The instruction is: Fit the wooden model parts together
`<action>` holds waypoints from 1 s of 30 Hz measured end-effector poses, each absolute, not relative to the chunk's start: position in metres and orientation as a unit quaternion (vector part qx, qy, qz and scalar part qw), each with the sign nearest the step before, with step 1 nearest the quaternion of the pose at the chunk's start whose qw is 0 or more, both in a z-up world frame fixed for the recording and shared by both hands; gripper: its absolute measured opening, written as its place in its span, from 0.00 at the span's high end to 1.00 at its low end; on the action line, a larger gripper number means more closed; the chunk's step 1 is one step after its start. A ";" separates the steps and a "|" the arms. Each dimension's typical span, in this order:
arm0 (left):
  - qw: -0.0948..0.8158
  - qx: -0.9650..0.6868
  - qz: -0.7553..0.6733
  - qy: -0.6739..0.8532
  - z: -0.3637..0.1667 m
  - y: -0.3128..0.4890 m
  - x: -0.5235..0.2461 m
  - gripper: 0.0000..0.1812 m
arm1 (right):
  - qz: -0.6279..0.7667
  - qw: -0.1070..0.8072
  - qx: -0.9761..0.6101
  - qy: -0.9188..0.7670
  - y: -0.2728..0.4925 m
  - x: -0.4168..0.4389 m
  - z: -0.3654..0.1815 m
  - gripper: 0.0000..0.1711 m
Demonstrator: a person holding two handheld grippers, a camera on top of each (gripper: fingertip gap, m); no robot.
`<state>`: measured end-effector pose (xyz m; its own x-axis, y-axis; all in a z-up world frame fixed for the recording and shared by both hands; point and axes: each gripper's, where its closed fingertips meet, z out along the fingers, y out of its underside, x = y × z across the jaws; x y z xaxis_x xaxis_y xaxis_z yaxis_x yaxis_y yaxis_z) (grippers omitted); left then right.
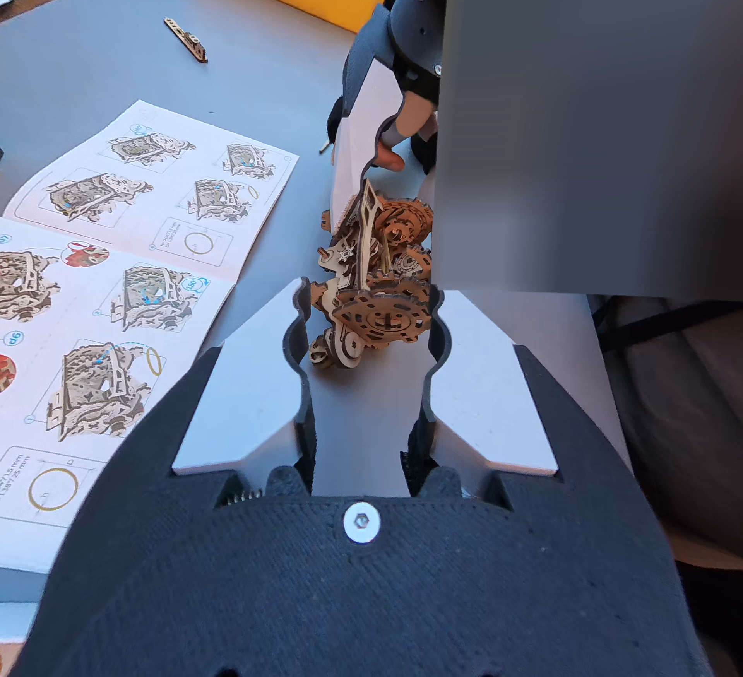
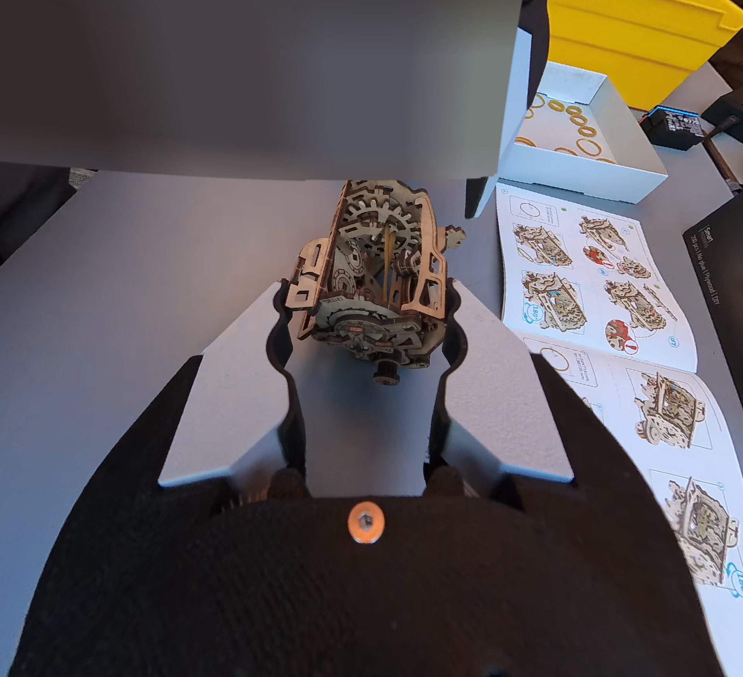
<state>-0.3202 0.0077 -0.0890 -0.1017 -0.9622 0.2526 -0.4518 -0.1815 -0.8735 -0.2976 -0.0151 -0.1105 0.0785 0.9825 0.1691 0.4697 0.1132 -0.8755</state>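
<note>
Grey and smooth, the table (image 1: 249,67) carried everything, and in the left wrist view its near edge ran just to the right of the left gripper (image 1: 368,296), with dark fabric below it. An open instruction booklet (image 1: 132,255) lay flat to the left of that gripper, and one loose wooden strip (image 1: 187,40) lay well beyond it, alone on bare table.

From the right gripper (image 2: 366,292), a white shallow box (image 2: 583,143) stood ahead to the right, with several yellow rubber rings (image 2: 589,147) scattered inside. Behind it stood a yellow bin (image 2: 627,14); I could not see what it held. A black box (image 2: 715,284) lay at the far right, beside the booklet.

The wooden model (image 1: 374,276) stood on the table between the two grippers. The left gripper's jaws were spread, with the model's near gear between the tips; I could not tell if they touched it. The right gripper was also held apart around the model's end, and contact was not clear to me. Bare table stayed free to the left of the right gripper.
</note>
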 end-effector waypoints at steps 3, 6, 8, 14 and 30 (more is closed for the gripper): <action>0.275 -0.616 -0.448 0.587 -0.093 0.007 -0.318 0.70 | 0.299 0.428 -0.598 -0.608 -0.015 -0.298 -0.111 0.56; 0.271 -0.612 -0.451 0.591 -0.093 0.006 -0.316 0.75 | 0.300 0.427 -0.598 -0.608 -0.015 -0.298 -0.111 0.56; 0.262 -0.610 -0.461 0.588 -0.093 0.004 -0.316 0.77 | 0.302 0.426 -0.599 -0.607 -0.015 -0.298 -0.111 0.56; 0.239 -0.608 -0.497 0.571 -0.092 0.001 -0.315 0.82 | 0.313 0.423 -0.601 -0.601 -0.013 -0.298 -0.111 0.56; 0.346 -0.571 -0.439 0.601 -0.092 0.010 -0.344 0.81 | 0.329 0.417 -0.601 -0.597 -0.012 -0.298 -0.111 0.56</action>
<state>-0.3441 0.0099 -0.0923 -0.1089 -0.9904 0.0856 -0.3834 -0.0376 -0.9228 -0.2978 -0.0119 -0.1108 0.0701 0.9923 0.1020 0.4434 0.0606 -0.8943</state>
